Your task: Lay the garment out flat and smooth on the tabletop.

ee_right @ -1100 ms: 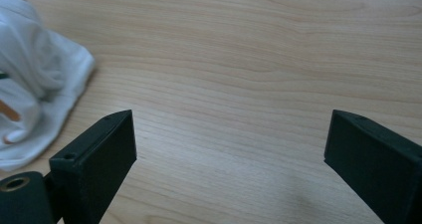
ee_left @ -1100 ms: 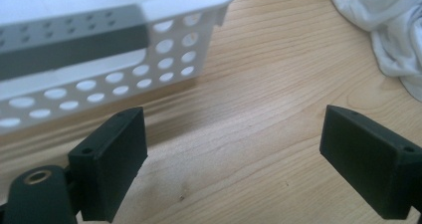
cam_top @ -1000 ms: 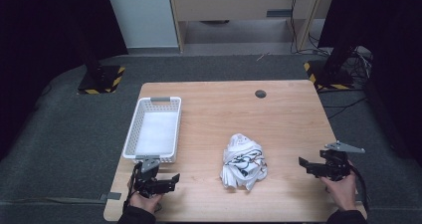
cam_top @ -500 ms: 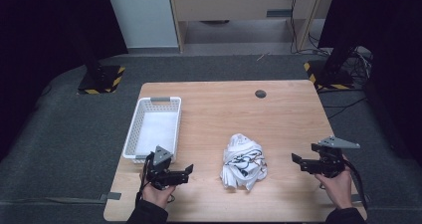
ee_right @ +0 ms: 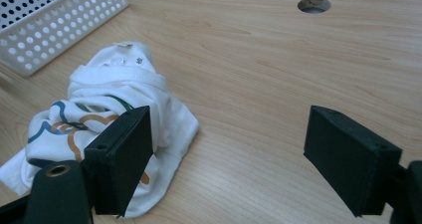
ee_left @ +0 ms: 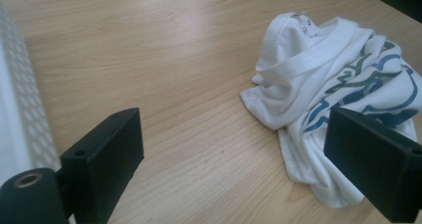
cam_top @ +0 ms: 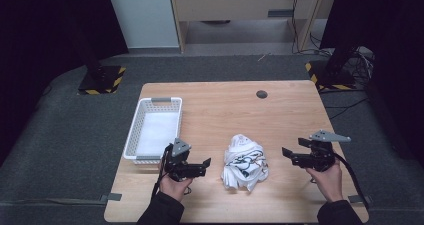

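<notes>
Either side of the crumpled white printed T-shirt (cam_top: 244, 161), mid-counter (cam_top: 280, 110), I hold both tongs: left tongs (cam_top: 202, 166) spread, right tongs (cam_top: 289, 156) just narrowing yet empty, flanking it for a two-sided pickup.

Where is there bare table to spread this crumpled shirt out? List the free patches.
The widest bare stretch runs behind the shirt, from the white basket across to the table's right edge, broken only by the small round hole. Crowded: the front strip, with the left claw and right claw flanking the shirt.
</notes>
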{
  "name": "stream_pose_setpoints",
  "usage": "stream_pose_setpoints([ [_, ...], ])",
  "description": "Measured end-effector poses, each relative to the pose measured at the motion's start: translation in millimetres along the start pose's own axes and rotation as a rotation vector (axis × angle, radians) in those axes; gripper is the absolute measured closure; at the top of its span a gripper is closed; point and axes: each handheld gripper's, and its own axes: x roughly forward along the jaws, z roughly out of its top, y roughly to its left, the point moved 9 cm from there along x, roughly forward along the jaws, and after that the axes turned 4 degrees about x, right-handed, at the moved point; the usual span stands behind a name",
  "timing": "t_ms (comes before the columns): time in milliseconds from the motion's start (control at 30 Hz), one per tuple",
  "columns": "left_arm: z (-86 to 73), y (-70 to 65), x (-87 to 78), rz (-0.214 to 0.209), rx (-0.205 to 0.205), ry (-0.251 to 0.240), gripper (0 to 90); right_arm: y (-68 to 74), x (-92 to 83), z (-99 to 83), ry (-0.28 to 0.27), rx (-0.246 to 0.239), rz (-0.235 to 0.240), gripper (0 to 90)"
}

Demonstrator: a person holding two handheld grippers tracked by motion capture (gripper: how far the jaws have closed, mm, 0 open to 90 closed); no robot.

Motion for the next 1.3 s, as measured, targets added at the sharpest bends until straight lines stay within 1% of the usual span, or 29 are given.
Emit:
stream_pose_setpoints([
  [267,9.4,-8.5,21.6,-0.03,-0.009,-0.004,6.4,7.0,8.6,6.7,-0.004,-0.006,0.028,21.7],
  [400,10.9,-11.3,29.5,-0.04,-0.008,-0.004,6.6,14.5,14.5,11.0,-0.006,-0.013,0.058,22.7],
  [467,12.1,-13.8,33.5,-0.055,-0.006,-0.013,6.5,20.0,18.8,12.6,-0.007,-0.004,0.092,23.7],
  [500,12.3,-14.6,34.9,-0.059,-0.005,-0.014,6.7,22.9,22.0,13.6,-0.009,-0.01,0.102,24.5],
  [567,13.1,-17.3,39.3,-0.069,-0.003,-0.017,6.9,26.2,27.6,13.9,-0.004,-0.018,0.111,25.5],
  [700,12.8,-21.3,48.1,-0.078,0.008,-0.013,8.3,29.6,41.5,12.1,0.01,-0.009,0.13,29.0],
  [833,13.5,-24.4,57.3,-0.096,0.0,-0.017,10.3,30.2,52.7,8.6,0.024,-0.008,0.142,32.8],
  [933,13.3,-27.9,63.7,-0.121,-0.006,-0.011,13.1,30.1,60.8,6.9,0.03,0.008,0.159,34.9],
  [1000,11.8,-29.7,67.7,-0.124,0.01,-0.002,15.4,31.3,65.4,5.2,0.039,0.017,0.178,36.6],
  [1067,9.9,-31.6,72.1,-0.139,0.017,0.007,17.7,32.4,70.0,2.3,0.05,0.02,0.192,38.0],
  [1100,8.8,-32.4,74.0,-0.146,0.024,0.013,19.4,33.7,72.3,0.3,0.06,0.026,0.206,39.1],
  [1200,5.4,-33.9,79.1,-0.162,0.031,0.028,27.0,38.7,78.0,-5.2,0.075,0.038,0.239,43.7],
  [1300,2.8,-35.6,82.6,-0.175,0.037,0.037,35.6,41.2,82.8,-11.0,0.098,0.042,0.253,48.4],
])
